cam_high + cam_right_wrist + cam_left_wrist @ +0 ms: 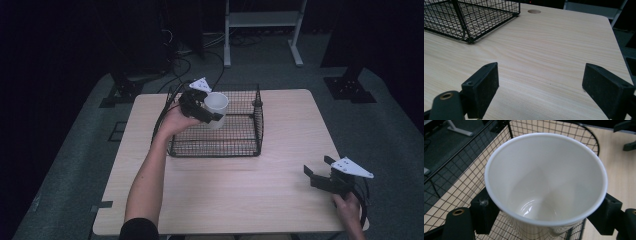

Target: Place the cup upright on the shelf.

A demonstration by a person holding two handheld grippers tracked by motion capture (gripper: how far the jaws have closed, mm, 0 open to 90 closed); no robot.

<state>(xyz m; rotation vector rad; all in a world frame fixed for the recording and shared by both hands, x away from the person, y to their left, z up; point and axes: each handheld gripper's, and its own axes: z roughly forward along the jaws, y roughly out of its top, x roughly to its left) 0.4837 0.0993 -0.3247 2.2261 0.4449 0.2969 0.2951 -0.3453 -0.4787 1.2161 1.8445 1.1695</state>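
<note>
**White cup held over the wire basket**

In the high view the left gripper (209,111) holds one white, smooth-walled paper cup (216,107) above the left half of a single black square wire-mesh basket (250,146), which stands on the pale wood-grain surface (240,185). The cup is clear of the basket floor and leans with its mouth turned toward the person.

The left gripper view adds what the high view cannot: the cup's interior (544,182) is empty and glossy at the bottom, and the two black fingers (482,212) press against opposite sides of its wall just under the rim, pinching it. Basket mesh shows behind and below the cup.

The right gripper (320,174) rests low at the near right corner of the surface, well apart from the basket. Its own view shows its two padded fingers (482,87) spread wide with bare wood between them, one corner of the basket (469,37) at upper left, and a round hole (534,11) in the surface beyond.

Count: one cup, one basket, two grippers.
</note>
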